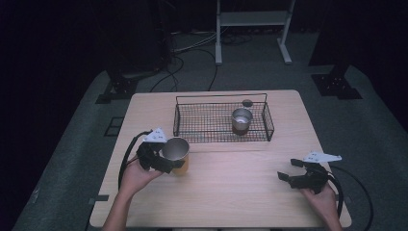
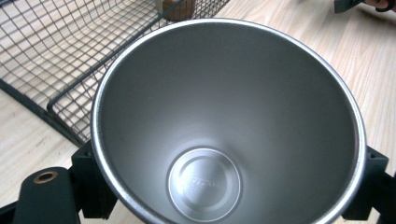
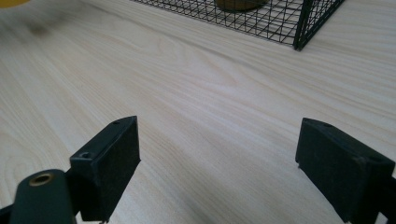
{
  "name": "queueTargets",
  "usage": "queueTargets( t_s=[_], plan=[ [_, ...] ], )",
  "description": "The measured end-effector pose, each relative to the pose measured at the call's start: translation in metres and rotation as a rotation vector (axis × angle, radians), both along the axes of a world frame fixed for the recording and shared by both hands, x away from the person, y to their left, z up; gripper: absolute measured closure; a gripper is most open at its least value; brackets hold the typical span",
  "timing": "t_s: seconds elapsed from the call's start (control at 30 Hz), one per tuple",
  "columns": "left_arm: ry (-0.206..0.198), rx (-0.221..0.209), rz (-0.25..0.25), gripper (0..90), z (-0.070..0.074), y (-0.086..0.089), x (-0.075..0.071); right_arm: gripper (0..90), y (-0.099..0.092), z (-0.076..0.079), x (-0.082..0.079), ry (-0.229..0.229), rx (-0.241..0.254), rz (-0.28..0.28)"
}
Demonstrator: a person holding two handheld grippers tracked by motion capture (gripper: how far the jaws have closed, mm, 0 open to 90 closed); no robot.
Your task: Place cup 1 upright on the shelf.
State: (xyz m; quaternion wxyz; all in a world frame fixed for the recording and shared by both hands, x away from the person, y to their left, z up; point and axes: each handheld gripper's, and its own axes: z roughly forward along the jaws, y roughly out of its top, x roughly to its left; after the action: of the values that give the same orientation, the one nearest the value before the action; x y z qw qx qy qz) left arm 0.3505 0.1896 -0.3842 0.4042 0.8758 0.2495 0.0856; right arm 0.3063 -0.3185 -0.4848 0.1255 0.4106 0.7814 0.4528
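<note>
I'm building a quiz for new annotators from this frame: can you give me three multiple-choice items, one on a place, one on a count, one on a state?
1. Where does the small metal cup stand?
A. inside the wire basket
B. on the floor
C. on the bare table beside the right tongs

2. How many metal cups are in the high view?
A. one
B. two
C. four

3. What state are the right tongs in?
A. shut on a cup
B. open, nothing between the jaws
C. shut on the basket rim

Answers:
1. A, since the basket's mesh walls surround it.
2. B, one in the basket and a larger cup clamped in the left tongs.
3. B, since the right gripper view shows bare table between the spread jaws.
</note>
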Motion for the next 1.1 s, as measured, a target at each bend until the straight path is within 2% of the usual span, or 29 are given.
queueTargets(
  t_s=[0.5,0.7,0.83,1.1],
  plan=[
    [-0.011,0.012,-0.044,14.1,0.029,-0.019,0.019,12.7,0.003,-0.001,0.002,-0.005,-0.009,0.004],
    [-0.008,0.008,-0.055,14.1,0.039,-0.024,0.029,12.7,0.001,0.000,0.001,-0.012,0.006,0.000],
    [-0.014,0.027,-0.063,14.1,0.045,-0.030,0.034,12.7,-0.001,0.001,0.002,-0.016,0.008,-0.010],
    [-0.012,0.029,-0.076,14.2,0.057,-0.038,0.047,12.7,-0.006,0.001,0.001,-0.021,0.018,-0.019]
  ],
)
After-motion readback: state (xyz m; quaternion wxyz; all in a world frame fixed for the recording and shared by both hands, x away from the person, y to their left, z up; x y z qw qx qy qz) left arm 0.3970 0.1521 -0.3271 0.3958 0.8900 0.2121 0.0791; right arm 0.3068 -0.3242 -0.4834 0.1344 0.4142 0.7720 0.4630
